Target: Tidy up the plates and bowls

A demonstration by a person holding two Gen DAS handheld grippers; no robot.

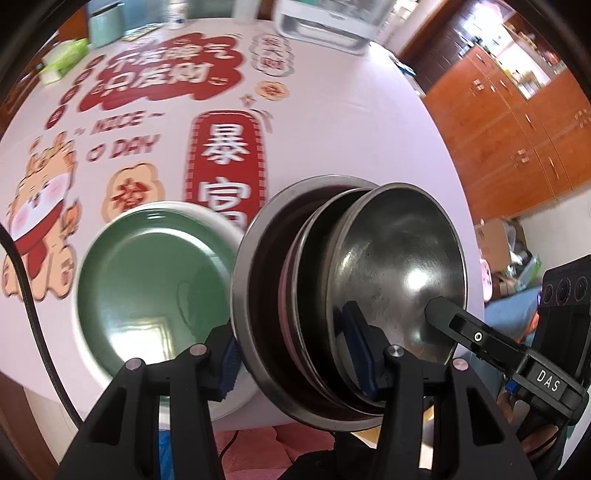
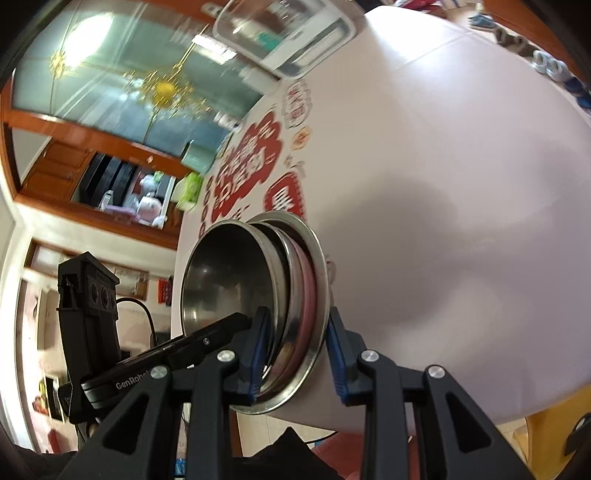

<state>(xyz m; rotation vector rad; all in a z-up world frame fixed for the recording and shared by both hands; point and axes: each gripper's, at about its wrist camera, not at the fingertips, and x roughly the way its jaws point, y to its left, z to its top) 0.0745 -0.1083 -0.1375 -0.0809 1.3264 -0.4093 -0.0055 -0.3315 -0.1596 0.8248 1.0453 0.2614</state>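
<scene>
A nested stack of steel bowls and plates point(image 1: 388, 266), with a pink rim between the layers, hangs tilted on edge above the white table point(image 1: 369, 129). My left gripper point(image 1: 291, 347) is shut on the stack's near rim, one blue pad outside the big plate and one inside. My right gripper point(image 2: 295, 343) is shut on the same stack point(image 2: 229, 280) from the other side; one of its fingers point(image 1: 447, 317) reaches into the top bowl. A green plate with a white outside point(image 1: 147, 288) lies flat on the table, left of the stack.
A clear tray-like container point(image 1: 325, 22) stands at the table's far end, also in the right wrist view point(image 2: 284, 33). A teal canister point(image 1: 105, 26) and green packets point(image 1: 66, 55) sit at the far left. Wooden cabinets point(image 1: 517, 129) stand beyond the right edge.
</scene>
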